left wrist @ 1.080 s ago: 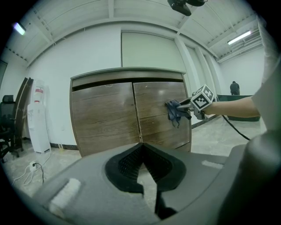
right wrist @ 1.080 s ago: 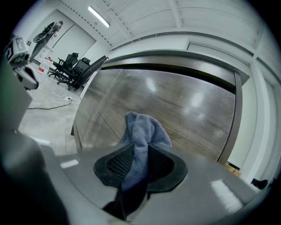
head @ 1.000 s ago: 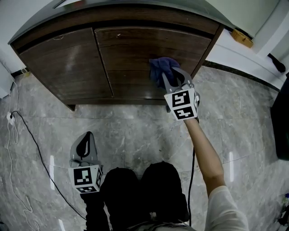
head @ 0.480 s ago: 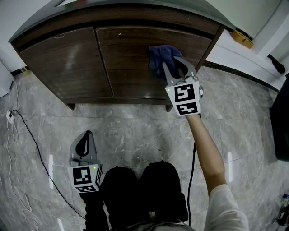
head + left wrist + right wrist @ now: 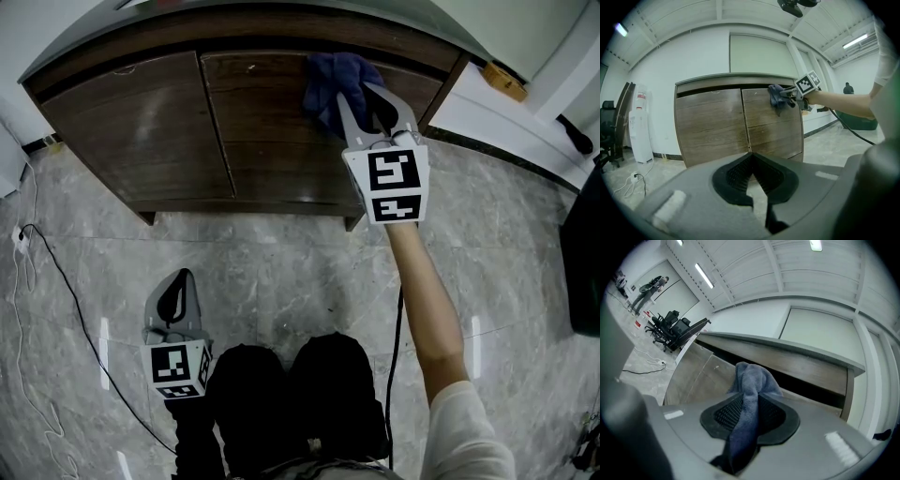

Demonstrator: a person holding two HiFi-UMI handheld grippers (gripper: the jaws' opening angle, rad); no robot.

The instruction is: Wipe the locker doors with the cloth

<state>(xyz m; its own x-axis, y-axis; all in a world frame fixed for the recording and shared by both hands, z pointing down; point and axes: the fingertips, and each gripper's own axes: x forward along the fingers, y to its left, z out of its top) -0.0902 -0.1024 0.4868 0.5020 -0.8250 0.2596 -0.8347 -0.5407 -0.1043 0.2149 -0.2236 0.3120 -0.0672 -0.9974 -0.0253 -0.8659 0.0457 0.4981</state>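
The locker is a low wooden cabinet with a left door (image 5: 131,122) and a right door (image 5: 272,131). My right gripper (image 5: 367,101) is shut on a blue cloth (image 5: 334,79) and presses it against the top of the right door, just under the cabinet's top edge. In the right gripper view the cloth (image 5: 751,390) hangs bunched between the jaws of the right gripper (image 5: 750,414). My left gripper (image 5: 176,292) hangs low over the floor, shut and empty, well short of the cabinet. The left gripper view looks past the left gripper (image 5: 751,158) to both doors and the cloth (image 5: 776,95).
A thin black cable (image 5: 58,274) trails over the marble floor at the left. The person's dark legs (image 5: 300,394) are below me. A white appliance (image 5: 641,123) stands left of the cabinet. Office chairs (image 5: 670,326) stand farther left. A tan box (image 5: 503,79) lies at the right.
My right gripper has carried the cloth up the right door, from about mid-height to the top edge. The left gripper has not moved.
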